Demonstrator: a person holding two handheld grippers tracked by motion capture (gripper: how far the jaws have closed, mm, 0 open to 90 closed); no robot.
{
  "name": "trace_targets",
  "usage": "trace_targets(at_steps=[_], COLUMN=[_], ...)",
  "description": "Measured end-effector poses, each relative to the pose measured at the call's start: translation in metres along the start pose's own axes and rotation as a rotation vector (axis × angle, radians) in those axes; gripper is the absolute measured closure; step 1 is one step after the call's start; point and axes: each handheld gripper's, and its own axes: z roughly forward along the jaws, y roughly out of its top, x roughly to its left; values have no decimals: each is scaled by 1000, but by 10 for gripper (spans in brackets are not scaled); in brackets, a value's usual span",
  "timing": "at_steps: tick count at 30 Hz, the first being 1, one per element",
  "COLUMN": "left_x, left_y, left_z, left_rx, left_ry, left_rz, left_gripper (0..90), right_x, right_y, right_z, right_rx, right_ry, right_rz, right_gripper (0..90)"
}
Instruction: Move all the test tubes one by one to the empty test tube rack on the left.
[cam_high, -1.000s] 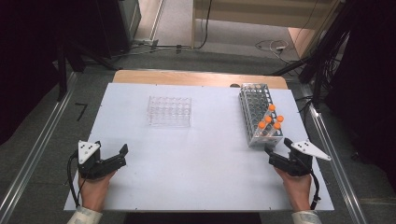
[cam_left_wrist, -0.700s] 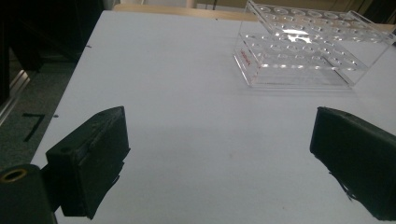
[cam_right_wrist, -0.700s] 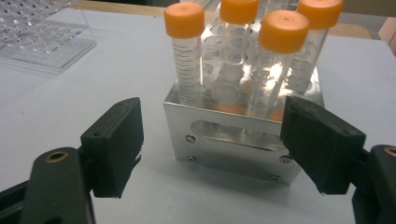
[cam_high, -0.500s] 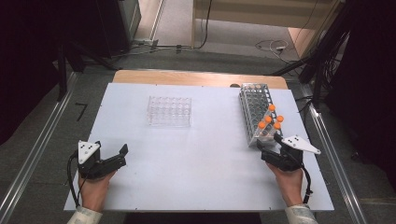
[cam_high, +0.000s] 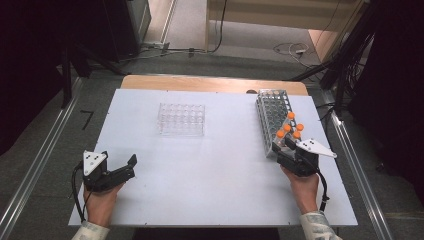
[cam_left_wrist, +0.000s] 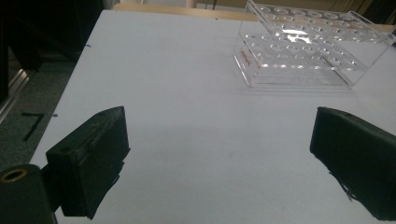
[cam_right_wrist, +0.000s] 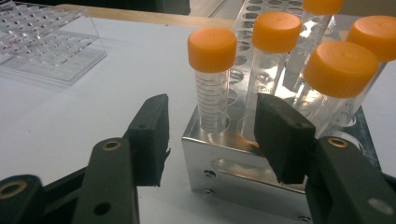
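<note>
A metal tube rack (cam_high: 274, 107) stands at the table's right, with several orange-capped tubes (cam_high: 288, 129) at its near end. My right gripper (cam_high: 286, 149) is right at that near end. In the right gripper view its jaws (cam_right_wrist: 212, 128) have just been closing and stand half open on either side of the rack's near-left corner (cam_right_wrist: 219, 154), where one orange-capped tube (cam_right_wrist: 212, 79) stands. The pads are clear of the tube. My left gripper (cam_high: 131, 167) rests at the front left, wide open (cam_left_wrist: 219, 154) with nothing between its fingers.
An empty clear plastic rack (cam_high: 181, 119) sits at the middle back of the white table (cam_high: 210, 185), also ahead of the left gripper (cam_left_wrist: 299, 46). A wooden strip (cam_high: 210, 82) runs along the far edge. Metal rails flank the table.
The right gripper has moved forward and a little left up to the metal rack's near end, and its jaws have narrowed. The left gripper has stayed put.
</note>
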Motion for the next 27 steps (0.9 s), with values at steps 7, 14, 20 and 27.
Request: trace_targets(at_steps=[7, 14, 20, 27], left_x=[0, 0, 0, 0], left_y=[0, 0, 0, 0], left_z=[0, 0, 0, 0], left_rx=[0, 0, -1, 1], left_ry=[0, -1, -2, 0], left_rz=[-2, -3, -1, -1], left_gripper=[48, 47, 47, 47], right_x=[1, 0, 1, 1], right_y=[2, 3, 3, 6], right_z=[7, 10, 12, 7], right_rx=[6, 6, 8, -22], right_ry=[7, 1, -7, -14], right_rz=[-4, -2, -11, -15], right_gripper=[574, 649, 702, 717])
